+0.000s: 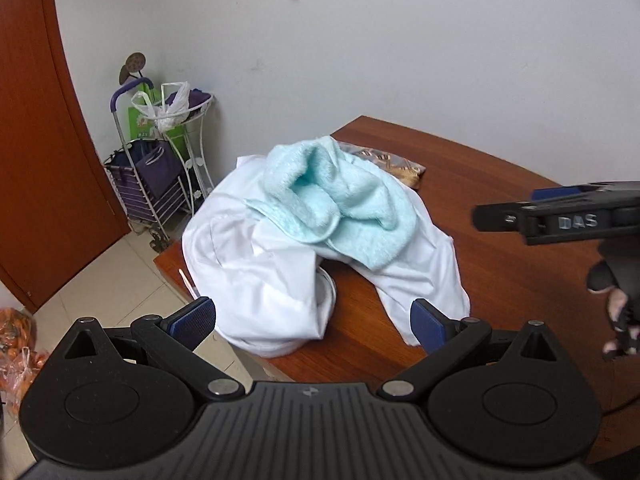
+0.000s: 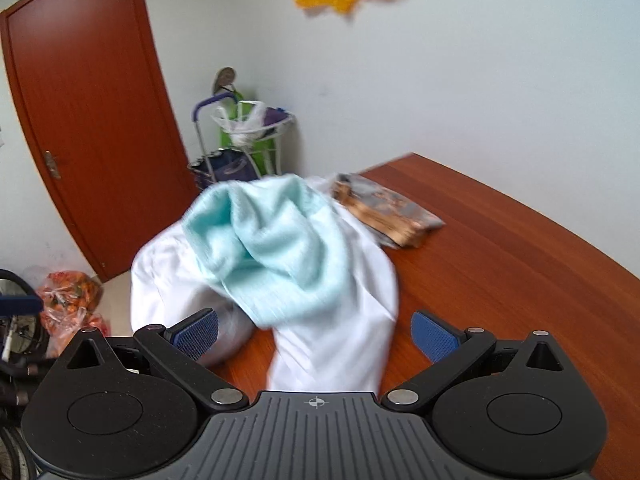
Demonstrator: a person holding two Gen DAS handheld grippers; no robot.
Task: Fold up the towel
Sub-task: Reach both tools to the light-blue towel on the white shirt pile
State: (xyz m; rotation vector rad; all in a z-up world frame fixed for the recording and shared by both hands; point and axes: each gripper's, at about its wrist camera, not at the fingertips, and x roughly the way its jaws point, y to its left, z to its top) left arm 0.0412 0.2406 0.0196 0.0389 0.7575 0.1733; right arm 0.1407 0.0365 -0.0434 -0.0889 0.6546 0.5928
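A crumpled light blue towel lies bunched on top of a heap of white cloth at the left end of the brown wooden table. My left gripper is open just short of the white cloth, nothing between its blue pads. My right gripper is also open, hovering over the near part of the white cloth. In the left wrist view the right gripper comes in from the right, held by a gloved hand.
A folded patterned cloth lies behind the pile. Beyond the table's left edge stand a wire shopping cart with bags, a white wire stand, a brown door and an orange bag on the floor.
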